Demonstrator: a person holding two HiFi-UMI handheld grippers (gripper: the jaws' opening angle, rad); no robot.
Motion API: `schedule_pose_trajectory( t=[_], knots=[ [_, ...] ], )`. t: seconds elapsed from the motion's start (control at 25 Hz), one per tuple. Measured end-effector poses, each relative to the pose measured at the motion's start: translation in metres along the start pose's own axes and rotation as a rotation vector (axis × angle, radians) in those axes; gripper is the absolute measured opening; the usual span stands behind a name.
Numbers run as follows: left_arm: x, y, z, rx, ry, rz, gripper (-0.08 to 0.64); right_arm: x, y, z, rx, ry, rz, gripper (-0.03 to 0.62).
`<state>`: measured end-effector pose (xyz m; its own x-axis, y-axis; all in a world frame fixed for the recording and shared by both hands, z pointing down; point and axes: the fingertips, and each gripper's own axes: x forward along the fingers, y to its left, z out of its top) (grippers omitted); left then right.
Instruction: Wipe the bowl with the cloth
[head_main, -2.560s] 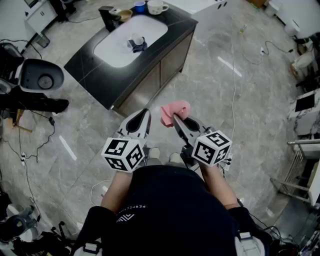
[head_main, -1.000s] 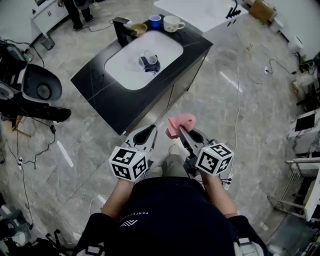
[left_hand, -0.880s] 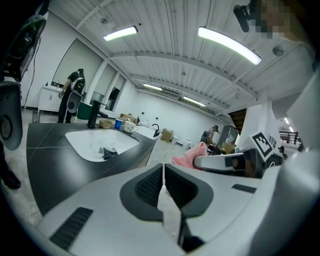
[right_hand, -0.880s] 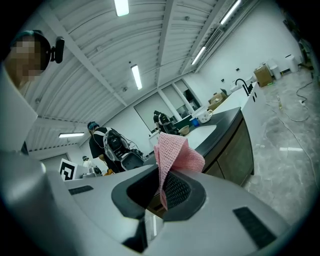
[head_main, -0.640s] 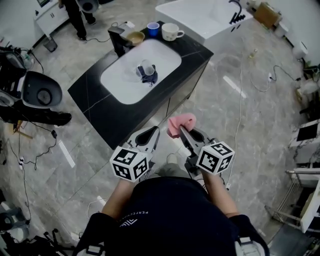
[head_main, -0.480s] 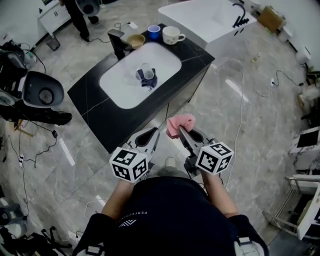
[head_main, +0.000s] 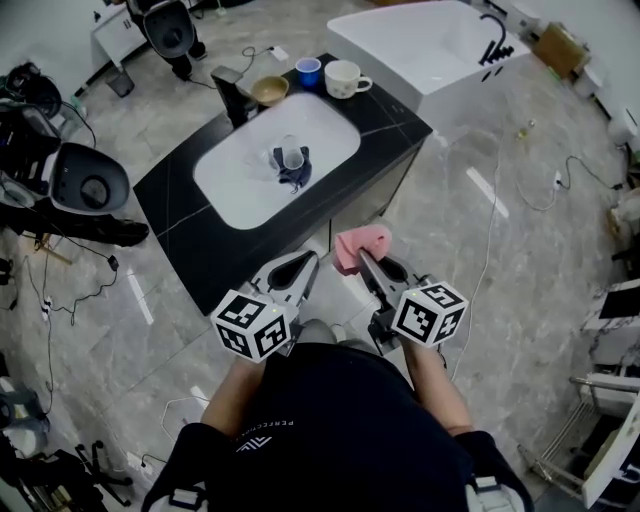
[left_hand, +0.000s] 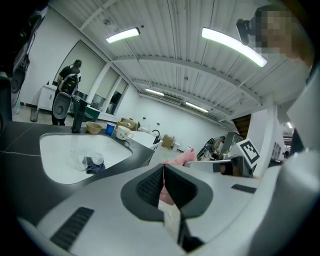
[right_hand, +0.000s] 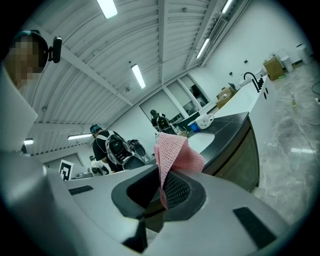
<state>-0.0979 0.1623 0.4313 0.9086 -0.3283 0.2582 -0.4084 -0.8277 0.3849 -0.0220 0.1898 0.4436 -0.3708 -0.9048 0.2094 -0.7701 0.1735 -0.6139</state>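
The right gripper (head_main: 362, 258) has its jaws shut tight on the pink cloth (head_main: 363, 243), which sticks up past the tips. The left gripper (head_main: 308, 262) has its jaws pressed together with nothing in them. Both are on the near side of the black table (head_main: 175, 195), not touching it. The brown bowl (head_main: 268, 90) sits at the table's far edge, beside a blue cup (head_main: 309, 71) and a white mug (head_main: 345, 77). A glass (head_main: 292, 157) lies in the table's white sink (head_main: 230, 190).

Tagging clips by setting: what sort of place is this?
Probably a lab or test space staged as a kitchen: a black counter with a white sink, a freestanding white bathtub, loose cables on the tiled floor.
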Motion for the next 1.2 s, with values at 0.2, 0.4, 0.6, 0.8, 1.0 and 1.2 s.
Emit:
schedule_pose_trajectory(
  t=[0.2,0.4,0.6,0.8,1.0,1.2],
  knots=[
    [0.007,0.004,0.003,-0.004,-0.018,0.018,0.011,0.001,-0.009,0.006,-0.003,0.011,0.015,0.041],
    [0.018,0.013,-0.001,0.022,0.034,0.072,0.011,0.006,-0.017,0.008,0.023,0.018,0.024,0.041],
    [0.035,0.024,0.004,0.062,0.052,0.077,0.011,0.022,-0.030,0.013,0.044,0.031,0.031,0.041],
    [0.061,0.044,0.013,0.074,0.075,0.094,0.011,0.038,-0.047,0.027,0.034,0.051,0.023,0.041],
    [0.083,0.062,0.022,0.104,0.104,0.117,0.011,0.059,-0.064,0.045,0.044,0.066,0.020,0.041],
    [0.097,0.080,0.035,0.079,0.114,0.106,0.011,0.084,-0.074,0.058,0.052,0.085,0.025,0.041]
  ],
)
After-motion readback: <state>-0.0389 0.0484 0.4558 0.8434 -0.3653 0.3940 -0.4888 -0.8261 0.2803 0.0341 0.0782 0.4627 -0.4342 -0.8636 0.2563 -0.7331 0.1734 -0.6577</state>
